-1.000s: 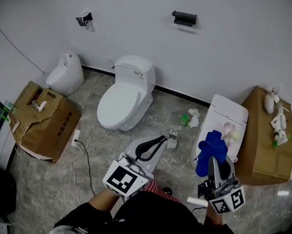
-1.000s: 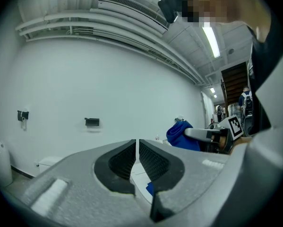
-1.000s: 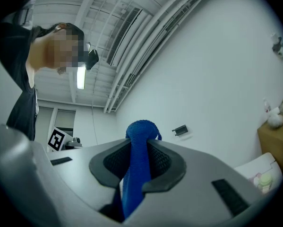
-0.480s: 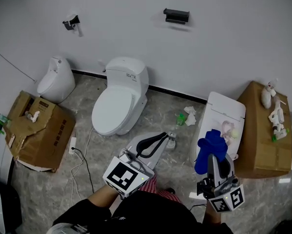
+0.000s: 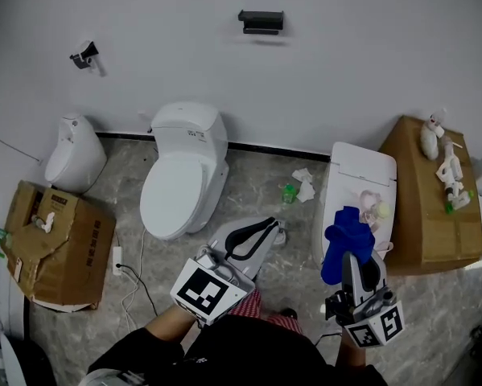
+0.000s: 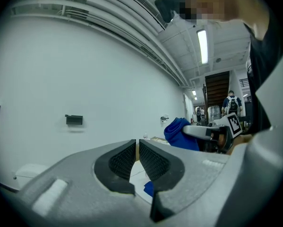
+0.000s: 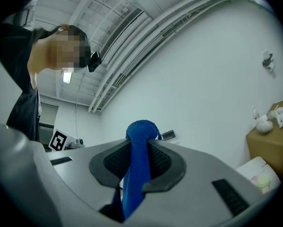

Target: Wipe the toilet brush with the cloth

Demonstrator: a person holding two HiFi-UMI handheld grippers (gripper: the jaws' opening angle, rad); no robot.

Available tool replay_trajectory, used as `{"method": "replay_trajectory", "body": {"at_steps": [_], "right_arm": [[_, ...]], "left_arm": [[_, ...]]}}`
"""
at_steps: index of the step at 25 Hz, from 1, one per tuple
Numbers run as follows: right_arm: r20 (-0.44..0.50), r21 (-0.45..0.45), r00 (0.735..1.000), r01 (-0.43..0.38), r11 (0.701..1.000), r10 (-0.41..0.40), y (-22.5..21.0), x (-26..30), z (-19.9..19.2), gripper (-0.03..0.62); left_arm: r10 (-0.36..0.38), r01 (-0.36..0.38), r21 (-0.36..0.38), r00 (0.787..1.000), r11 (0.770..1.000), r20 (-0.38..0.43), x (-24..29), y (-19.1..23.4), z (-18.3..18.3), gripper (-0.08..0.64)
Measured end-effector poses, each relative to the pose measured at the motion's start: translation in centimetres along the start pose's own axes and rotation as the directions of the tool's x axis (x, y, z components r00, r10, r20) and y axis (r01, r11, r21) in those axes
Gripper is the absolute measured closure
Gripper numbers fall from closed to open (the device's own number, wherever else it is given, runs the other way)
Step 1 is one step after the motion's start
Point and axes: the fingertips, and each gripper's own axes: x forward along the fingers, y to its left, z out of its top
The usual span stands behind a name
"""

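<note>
A blue cloth hangs bunched from my right gripper, which is shut on it at the lower right of the head view. In the right gripper view the cloth is pinched between both pads and sticks out above them. My left gripper is shut with nothing in it, held level at the lower middle. The left gripper view shows its jaws together, with the cloth off to the right. I cannot make out a toilet brush with certainty in any view.
A white toilet stands by the wall, a small white urinal to its left. A white tank lies on the floor beside a cardboard box with white items on top. Another box, a cable, crumpled paper.
The head view has swung, so the toilet and boxes slid leftward in the picture. Both hands drifted a little across the room. The jaws and the held cloth stay as they were.
</note>
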Motion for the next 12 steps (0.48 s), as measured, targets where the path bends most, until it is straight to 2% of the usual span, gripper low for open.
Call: {"method": "replay_trajectory", "body": {"at_steps": [3, 12], "right_arm": [[0.019, 0.023, 1.0, 0.012, 1.0, -0.012, 0.3, 1.4, 0.4, 0.526], [0.022, 0.003, 0.999, 0.048, 0.999, -0.048, -0.7, 3.8, -0.3, 0.526]], "left_arm": [[-0.024, 0.024, -0.002, 1.0, 1.0, -0.003, 0.8, 0.7, -0.2, 0.554], [-0.064, 0.064, -0.01, 0.998, 0.998, -0.002, 2.4, 3.3, -0.4, 0.554]]}}
